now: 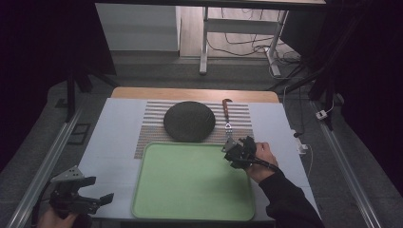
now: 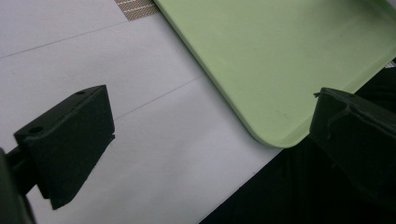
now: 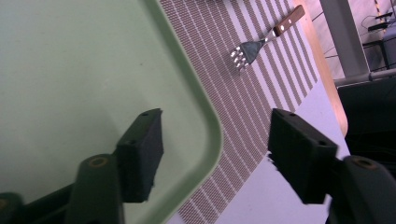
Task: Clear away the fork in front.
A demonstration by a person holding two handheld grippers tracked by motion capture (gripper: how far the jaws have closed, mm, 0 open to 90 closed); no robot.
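We read no writing; our right gripper [image 1: 236, 151] and left gripper [image 1: 97, 190] spread empty fingers by the pale green plastic tray [image 1: 157, 199].

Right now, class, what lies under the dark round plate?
The plate rests on a striped placemat, which shows around it. The mat's middle is covered by the plate, so anything beneath can't be seen.

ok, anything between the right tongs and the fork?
Nothing in the way. In the right gripper view, bare striped mat runs from the open right tongs, over the tray corner, to the fork.
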